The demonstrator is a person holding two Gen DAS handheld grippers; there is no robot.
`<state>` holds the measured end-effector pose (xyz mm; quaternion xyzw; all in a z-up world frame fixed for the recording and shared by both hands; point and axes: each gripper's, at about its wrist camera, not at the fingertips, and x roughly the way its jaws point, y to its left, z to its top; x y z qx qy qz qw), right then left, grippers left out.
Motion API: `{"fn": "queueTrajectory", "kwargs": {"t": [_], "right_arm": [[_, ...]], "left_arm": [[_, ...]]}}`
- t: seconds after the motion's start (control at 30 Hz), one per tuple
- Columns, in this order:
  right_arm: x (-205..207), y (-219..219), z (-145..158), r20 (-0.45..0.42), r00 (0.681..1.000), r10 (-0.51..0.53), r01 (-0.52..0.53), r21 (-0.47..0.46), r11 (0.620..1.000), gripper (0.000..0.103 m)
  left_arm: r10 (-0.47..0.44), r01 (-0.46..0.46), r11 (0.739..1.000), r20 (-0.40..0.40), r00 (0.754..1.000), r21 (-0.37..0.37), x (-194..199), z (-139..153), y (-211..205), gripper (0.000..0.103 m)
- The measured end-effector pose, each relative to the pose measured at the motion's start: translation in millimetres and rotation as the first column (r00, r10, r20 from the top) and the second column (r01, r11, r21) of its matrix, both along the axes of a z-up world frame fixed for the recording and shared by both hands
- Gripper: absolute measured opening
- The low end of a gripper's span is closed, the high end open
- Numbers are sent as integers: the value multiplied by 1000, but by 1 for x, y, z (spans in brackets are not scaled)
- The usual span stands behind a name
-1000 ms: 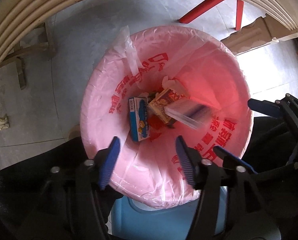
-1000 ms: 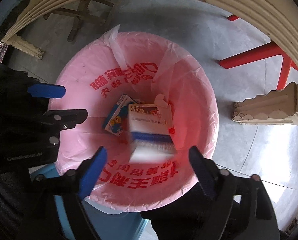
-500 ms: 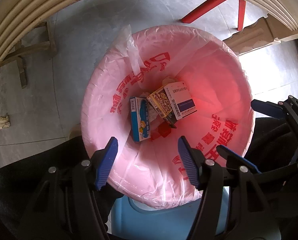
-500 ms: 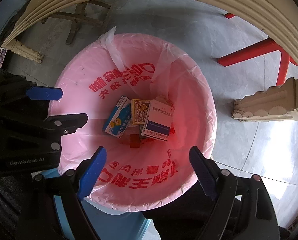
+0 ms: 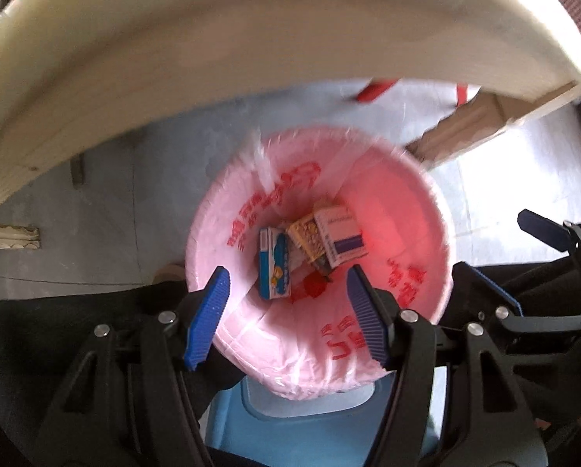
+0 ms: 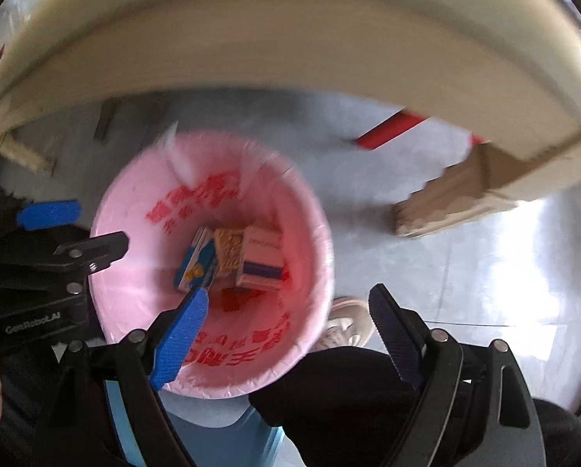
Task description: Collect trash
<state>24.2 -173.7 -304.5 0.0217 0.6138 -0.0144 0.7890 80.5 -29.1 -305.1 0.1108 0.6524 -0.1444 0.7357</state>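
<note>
A bin lined with a pink bag (image 5: 407, 202) stands on the floor below both grippers. At its bottom lie a blue box (image 5: 274, 268), a yellow box (image 5: 308, 235) and a white box with a blue band (image 5: 343, 239). My left gripper (image 5: 287, 274) hangs well above the bin, pointing down, open and empty. My right gripper (image 6: 287, 292) hovers beside it over the bin (image 6: 317, 233), also open with nothing between its fingers. The same three boxes (image 6: 232, 253) show in the right wrist view. Each gripper appears at the edge of the other's view.
A cream table edge (image 5: 251, 58) arches across the top of both views. Red stool legs (image 5: 376, 91) and a carved wooden piece (image 6: 457, 202) stand on the grey floor beyond the bin. A light blue stool (image 5: 309, 424), dark trousers and a shoe (image 6: 344, 323) are near me.
The white box with the blue band fell from between the right gripper's fingers and settled in the bin. Both grippers then rose, so the bin looks smaller and the table edge fills more.
</note>
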Motion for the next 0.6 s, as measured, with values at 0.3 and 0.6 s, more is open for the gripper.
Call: {"fn": "queueTrajectory", "kwargs": {"t": [0.3,0.6], "right_arm": [[-28,-30,123,346,931,-115,164,-116,979,83],[-57,-28,240,618,777,-121,233,-104,967,96]], "left_arm": [[30,-14,998,297,954,-55,-27,110,-17,62],[136,-52,986,578,805,-160,-60,243,-12,81]]}}
